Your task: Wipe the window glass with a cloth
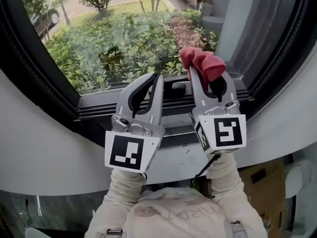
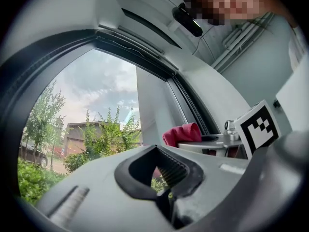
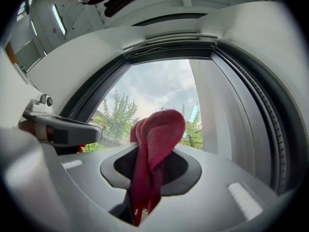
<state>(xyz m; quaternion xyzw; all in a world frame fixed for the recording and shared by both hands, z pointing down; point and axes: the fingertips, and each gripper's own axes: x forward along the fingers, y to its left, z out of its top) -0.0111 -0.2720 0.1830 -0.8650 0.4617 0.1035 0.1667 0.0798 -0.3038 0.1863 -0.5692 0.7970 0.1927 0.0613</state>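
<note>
— Gripping anything on the right?
— Pinching a red cloth (image 1: 203,63) in the right gripper (image 1: 208,82), clamping fully shut on it, near the window glass (image 1: 124,33), at its lower right.
— And in the left gripper (image 1: 156,79)?
— Holding nothing, pressing fully shut, hovering just left of the cloth.

Bright daylight pours through the window glass (image 1: 124,38), fisheye edges darkening.

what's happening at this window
A person holds a gripper in each hand. The right gripper is shut on a red cloth, held up near the lower edge of the glass. The left gripper is shut and empty beside it. Whether the cloth touches the glass can't be told.
</note>
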